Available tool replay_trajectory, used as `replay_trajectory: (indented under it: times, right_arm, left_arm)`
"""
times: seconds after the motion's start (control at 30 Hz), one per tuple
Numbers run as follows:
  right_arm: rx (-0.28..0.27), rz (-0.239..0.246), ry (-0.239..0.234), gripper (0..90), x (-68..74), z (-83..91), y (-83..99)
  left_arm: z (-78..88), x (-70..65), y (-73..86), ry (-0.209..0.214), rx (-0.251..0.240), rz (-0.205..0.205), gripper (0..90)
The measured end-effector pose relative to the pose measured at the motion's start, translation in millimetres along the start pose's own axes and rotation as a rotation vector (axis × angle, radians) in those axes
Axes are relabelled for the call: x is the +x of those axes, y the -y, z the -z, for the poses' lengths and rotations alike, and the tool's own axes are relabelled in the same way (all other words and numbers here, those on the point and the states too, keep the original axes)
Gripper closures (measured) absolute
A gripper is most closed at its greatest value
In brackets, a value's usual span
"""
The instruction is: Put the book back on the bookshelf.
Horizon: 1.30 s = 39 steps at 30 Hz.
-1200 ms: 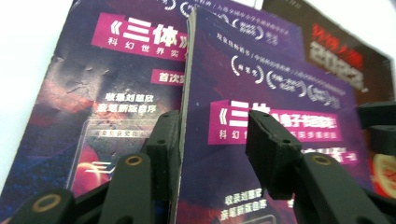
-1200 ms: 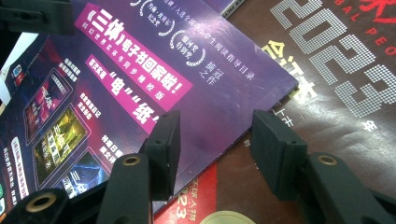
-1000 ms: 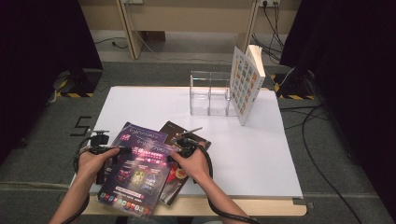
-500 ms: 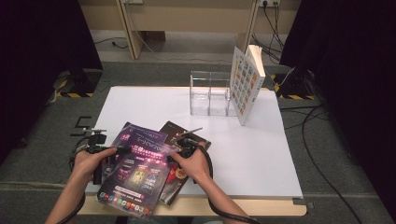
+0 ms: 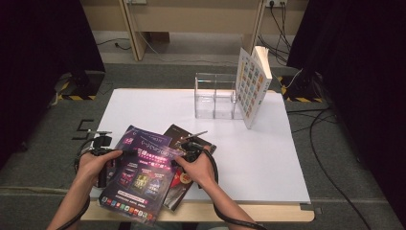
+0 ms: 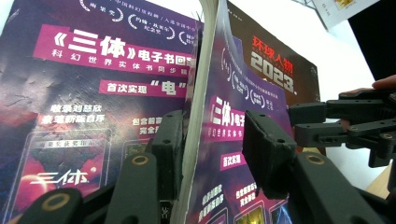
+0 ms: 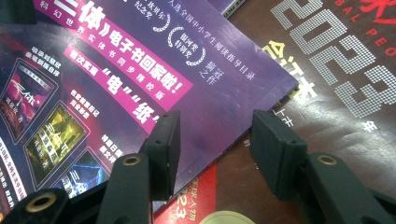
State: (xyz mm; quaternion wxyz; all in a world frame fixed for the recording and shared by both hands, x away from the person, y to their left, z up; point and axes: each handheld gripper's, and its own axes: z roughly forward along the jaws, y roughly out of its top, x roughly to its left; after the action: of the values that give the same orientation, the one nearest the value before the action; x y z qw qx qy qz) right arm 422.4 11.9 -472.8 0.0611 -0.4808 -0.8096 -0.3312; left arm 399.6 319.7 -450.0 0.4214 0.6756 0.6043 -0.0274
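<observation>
- The landmark is the clear plastic two-bay rack (image 5: 215, 98) standing at the far side of the white surface (image 5: 268, 158). A pale book with a grid of small coloured pictures (image 5: 250, 86) leans against the rack's right end.
- The thing in hand is a glossy purple magazine with pink title bands (image 5: 139, 179). It lies well in front of the rack and to its left, at the near edge of the surface, and overhangs that edge a little.
- A second purple copy (image 5: 143, 136) lies under it, on the rack side, and a dark brown magazine with a large "2023" (image 5: 179, 134) lies under its right side.
- The left tool (image 6: 210, 135) stands about half open around the magazine's raised left edge. The pale page block runs up between the jaws, close against the left one. The right jaw stands clear of the cover, so I judge this as no pinch yet.
- The right tool (image 7: 212, 133) is well open and holds nothing. It hovers low over the magazine's right corner, where purple cover meets brown.
- Little has changed over the last second: both hands and the magazine sit where they were, well short of the rack.
- My judgement is that the lift has paused at the gripping stage. The left tool needs to close firmly on the edge before the magazine can travel to a bay of the rack.
- The glossy, floppy cover could slip or sag if it is lifted by one edge alone.
</observation>
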Motion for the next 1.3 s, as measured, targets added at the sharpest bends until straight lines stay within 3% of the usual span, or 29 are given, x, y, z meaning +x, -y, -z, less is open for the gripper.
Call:
replay_trajectory:
  times: [0.43, 0.53, 0.6, 0.97, 1.3]
  right_arm:
    - [0.002, 0.0, 0.004, 53.1, 0.7, 0.1, 0.1]
    - [0.0, 0.002, 0.003, 53.1, 0.3, 0.1, 0.2]
    - [0.003, -0.003, 0.001, 53.1, 0.5, 0.2, 0.0]
    - [0.004, -0.003, 0.004, 52.8, 1.2, 0.0, -0.2]
    - [0.005, 0.003, 0.005, 52.5, 1.1, -0.1, -0.6]
  left_arm:
    - [-17.8, 4.7, -7.4, -0.012, 0.04, 0.019, 53.2]
    - [-17.9, 5.0, -6.4, 0.027, 0.03, 0.039, 54.9]
    - [-16.8, 3.6, -5.3, 0.048, 0.028, 0.029, 57.7]
    - [-26.4, 3.6, -7.8, 0.01, 0.077, 0.004, 60.7]
    - [-30.1, 4.5, -8.4, -0.018, 0.092, -0.026, 70.8]
